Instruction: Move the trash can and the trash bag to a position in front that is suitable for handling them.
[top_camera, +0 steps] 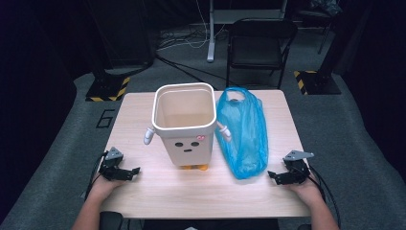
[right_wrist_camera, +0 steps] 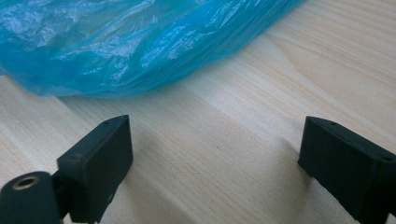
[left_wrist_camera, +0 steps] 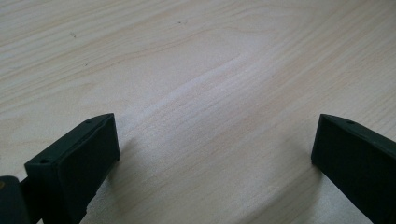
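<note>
1. Resting at the near corners of the table: left gripper by the near-left corner, right gripper by the near-right, both low on the wood w/ jaws spread wide, nothing between them. Prob a ready pose, hands parked clear of the work.
2. Bin, white w/ a little face, stands upright mid-table toward the far edge, mouth open upward – likely set so a liner can go in from above.
3. Blue plastic bag lies flat just right of the bin, touching its side arm, handles at the far end.
4. Right gripper view: bag near, ahead of the jaws, not touched. It's the closer tool, so I'd judge it goes for the bag first.
5. Left gripper view: bare wood ahead.
</note>
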Motion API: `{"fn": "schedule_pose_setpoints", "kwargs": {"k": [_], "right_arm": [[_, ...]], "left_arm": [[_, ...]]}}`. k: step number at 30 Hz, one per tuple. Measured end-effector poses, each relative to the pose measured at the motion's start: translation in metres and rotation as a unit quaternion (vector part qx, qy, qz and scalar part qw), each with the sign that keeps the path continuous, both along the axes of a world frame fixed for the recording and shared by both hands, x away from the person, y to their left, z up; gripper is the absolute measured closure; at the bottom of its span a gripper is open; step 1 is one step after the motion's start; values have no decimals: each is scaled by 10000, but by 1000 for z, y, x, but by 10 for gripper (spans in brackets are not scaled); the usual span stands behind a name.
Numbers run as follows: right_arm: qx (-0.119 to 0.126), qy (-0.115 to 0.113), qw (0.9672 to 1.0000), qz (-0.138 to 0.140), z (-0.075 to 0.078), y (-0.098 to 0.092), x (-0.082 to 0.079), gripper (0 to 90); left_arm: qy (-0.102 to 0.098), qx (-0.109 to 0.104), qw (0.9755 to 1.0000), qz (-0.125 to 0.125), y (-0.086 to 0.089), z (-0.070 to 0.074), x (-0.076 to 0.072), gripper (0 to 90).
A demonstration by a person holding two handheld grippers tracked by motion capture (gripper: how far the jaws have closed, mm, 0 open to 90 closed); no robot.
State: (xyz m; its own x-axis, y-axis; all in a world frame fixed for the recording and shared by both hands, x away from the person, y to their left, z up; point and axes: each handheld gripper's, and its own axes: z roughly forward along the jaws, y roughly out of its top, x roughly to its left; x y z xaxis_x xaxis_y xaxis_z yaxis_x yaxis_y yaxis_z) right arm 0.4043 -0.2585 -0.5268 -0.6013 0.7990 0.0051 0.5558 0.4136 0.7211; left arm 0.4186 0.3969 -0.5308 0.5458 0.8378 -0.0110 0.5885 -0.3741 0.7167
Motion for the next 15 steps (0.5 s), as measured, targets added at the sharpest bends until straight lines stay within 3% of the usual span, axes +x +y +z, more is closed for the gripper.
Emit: {"fn": "schedule_pose_setpoints", "kwargs": {"k": [12, 15], "right_arm": [[-96, 152, 9996, -203, 8, 0, 3, 279], [-102, 37, 9995, -283, 11, 1, 3, 297]], "left_arm": [[-27, -2, 10000, -88, 2, 0, -3, 21], [-25, -6, 10000, -93, 2, 0, -3, 21]]}}
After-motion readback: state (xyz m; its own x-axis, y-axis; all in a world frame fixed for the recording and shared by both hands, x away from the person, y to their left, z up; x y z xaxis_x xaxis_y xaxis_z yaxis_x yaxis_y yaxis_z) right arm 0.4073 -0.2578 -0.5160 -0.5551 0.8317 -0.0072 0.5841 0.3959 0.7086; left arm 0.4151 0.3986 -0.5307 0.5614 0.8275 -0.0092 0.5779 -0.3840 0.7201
